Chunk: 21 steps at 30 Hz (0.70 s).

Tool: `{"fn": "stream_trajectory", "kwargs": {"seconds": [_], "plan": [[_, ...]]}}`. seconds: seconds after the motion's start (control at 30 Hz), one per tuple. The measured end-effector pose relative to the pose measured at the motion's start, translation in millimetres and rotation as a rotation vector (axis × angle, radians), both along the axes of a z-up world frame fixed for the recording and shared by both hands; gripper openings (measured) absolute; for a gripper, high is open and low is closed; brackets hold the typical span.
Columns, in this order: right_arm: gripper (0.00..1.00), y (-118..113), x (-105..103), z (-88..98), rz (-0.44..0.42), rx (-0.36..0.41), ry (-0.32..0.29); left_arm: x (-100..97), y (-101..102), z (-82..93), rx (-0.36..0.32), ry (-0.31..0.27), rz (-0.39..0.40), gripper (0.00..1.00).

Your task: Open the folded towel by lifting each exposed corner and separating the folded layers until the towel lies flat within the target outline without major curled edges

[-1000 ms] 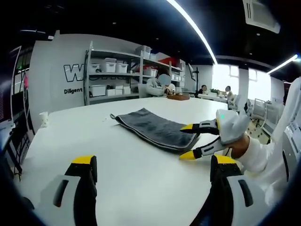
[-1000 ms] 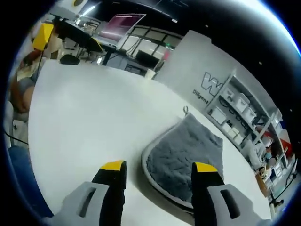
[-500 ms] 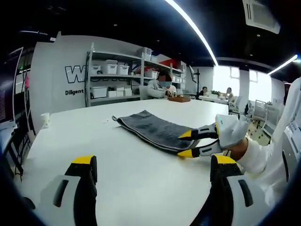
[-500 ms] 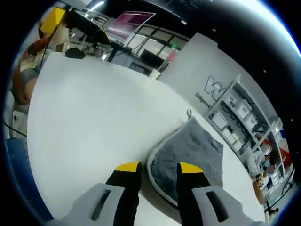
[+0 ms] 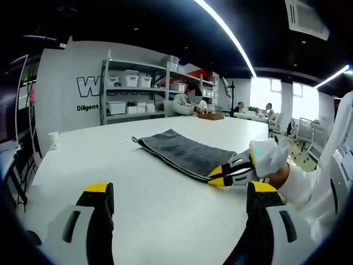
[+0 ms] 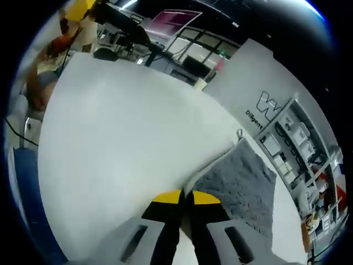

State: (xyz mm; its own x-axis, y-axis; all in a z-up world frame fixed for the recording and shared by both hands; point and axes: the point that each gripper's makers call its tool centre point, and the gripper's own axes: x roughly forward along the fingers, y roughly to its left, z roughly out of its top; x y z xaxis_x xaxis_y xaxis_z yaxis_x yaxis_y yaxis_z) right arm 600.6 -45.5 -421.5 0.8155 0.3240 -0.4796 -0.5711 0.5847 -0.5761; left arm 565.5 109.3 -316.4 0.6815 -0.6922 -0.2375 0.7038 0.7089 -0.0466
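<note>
Left gripper view showed the left tongs (image 5: 179, 190) gaping wide over bare white counter (image 5: 149, 204), gripping nothing, with the folded grey towel (image 5: 185, 152) lying flat ahead of them and a little to the right. At the towel's near corner, further right, the right tongs (image 5: 219, 174) had pinched their yellow tips together on the cloth edge. Right gripper view agreed: the right tongs (image 6: 182, 197) were pressed closed with the towel (image 6: 242, 185) corner caught between the tips, the rest spreading away up and to the right. The pinch may have taken every layer rather than the top one; lifting would then drag the whole bundle instead of unfolding it. A thin bite on the hem could also slip free, and no target outline was discernible.
</note>
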Motion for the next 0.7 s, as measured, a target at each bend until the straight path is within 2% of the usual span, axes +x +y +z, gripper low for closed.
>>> {"fn": "stream_trajectory", "kwargs": {"seconds": [0.23, 0.3, 0.33, 0.7], "plan": [[0.0, -0.6, -1.1, 3.0, 0.006, 0.0, -0.006, 0.6, 1.5, -0.6, -0.001, 0.003, 0.005, 1.0], [0.0, -0.1, -0.3, 8.8, 0.028, -0.014, -0.041, 0.5, 1.1, -0.6, -0.001, 0.004, 0.001, 1.0], [0.0, -1.0, 0.2, 11.4, 0.017, 0.0, -0.057, 0.5, 1.0, -0.5, -0.002, 0.004, 0.001, 1.0], [0.0, -8.2, 3.6, 26.6, -0.01, 0.059, -0.056, 1.0, 3.8, 1.3, -0.007, 0.0, 0.006, 1.0]]}}
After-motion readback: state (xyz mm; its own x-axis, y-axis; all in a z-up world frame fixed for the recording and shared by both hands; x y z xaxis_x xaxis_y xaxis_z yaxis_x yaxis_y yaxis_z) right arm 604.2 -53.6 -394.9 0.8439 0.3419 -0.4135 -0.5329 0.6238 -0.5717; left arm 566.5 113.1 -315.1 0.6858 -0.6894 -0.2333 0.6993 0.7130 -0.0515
